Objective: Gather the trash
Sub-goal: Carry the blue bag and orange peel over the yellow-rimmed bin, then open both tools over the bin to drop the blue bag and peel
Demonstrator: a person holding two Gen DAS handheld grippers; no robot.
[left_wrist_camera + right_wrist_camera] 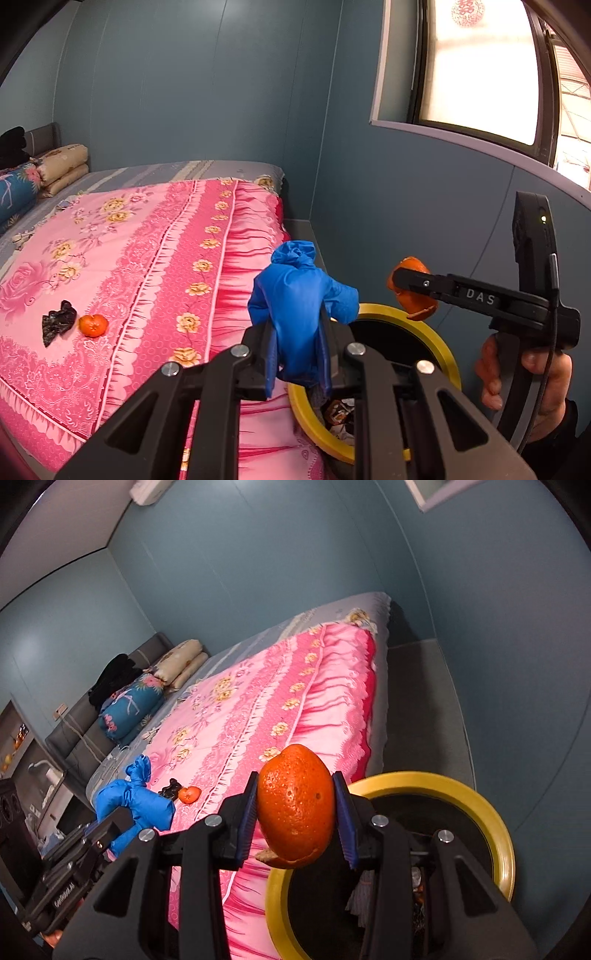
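Note:
My left gripper is shut on a crumpled blue glove, held above the edge of the pink bed beside a yellow-rimmed bin. The same blue glove shows at the left of the right wrist view. My right gripper is shut on a piece of orange peel, held over the near rim of the bin. In the left wrist view that peel hangs above the bin's far rim. On the bed lie a small orange and a dark wrapper.
The pink floral bedspread fills the left side, with folded quilts and pillows at the headboard. The bin holds several wrappers. A blue wall and a window stand to the right. A hand grips the right tool.

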